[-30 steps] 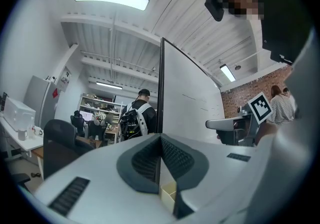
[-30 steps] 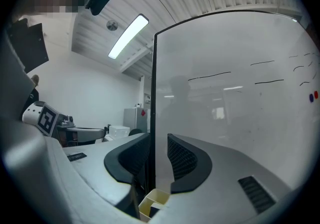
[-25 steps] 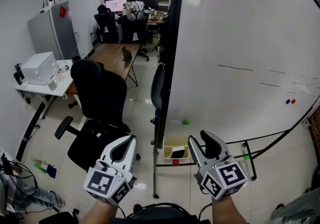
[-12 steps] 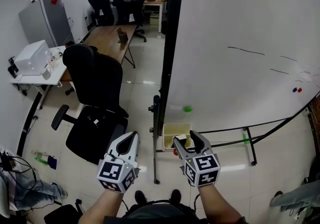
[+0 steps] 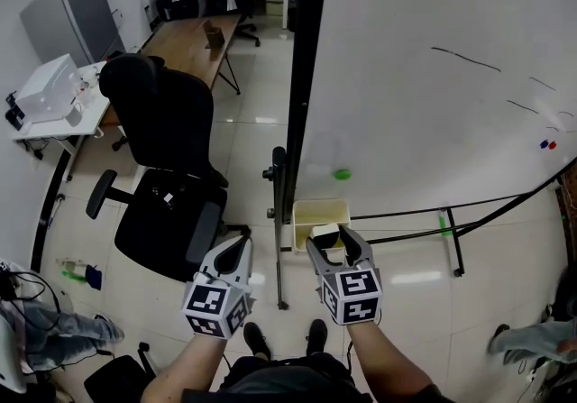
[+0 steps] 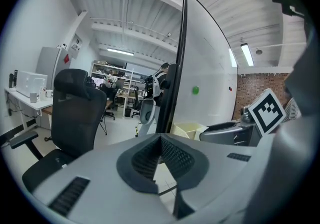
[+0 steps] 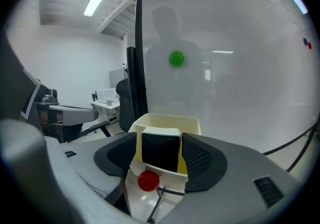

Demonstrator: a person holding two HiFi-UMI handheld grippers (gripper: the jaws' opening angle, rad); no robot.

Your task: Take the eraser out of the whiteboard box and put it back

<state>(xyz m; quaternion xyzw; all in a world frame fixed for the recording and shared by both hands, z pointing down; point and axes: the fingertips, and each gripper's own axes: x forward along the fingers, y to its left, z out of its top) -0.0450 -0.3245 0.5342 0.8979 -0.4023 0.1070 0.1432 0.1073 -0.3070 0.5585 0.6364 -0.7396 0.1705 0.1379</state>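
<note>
Jaws just opening wide, right gripper (image 5: 331, 241) straddles the eraser (image 7: 160, 150) in the whiteboard box (image 7: 167, 119); left gripper (image 5: 236, 246) clenched.

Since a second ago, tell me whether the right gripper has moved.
Yes. The right gripper has closed in leftward on the whiteboard box. Its jaws have just been opening and now stand either side of the eraser.

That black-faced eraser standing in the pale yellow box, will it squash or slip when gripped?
The black-faced block eraser looks felt-fronted, so it probably gives slightly but grips well. Standing upright in the pale yellow box, it may tip if nudged.
</note>
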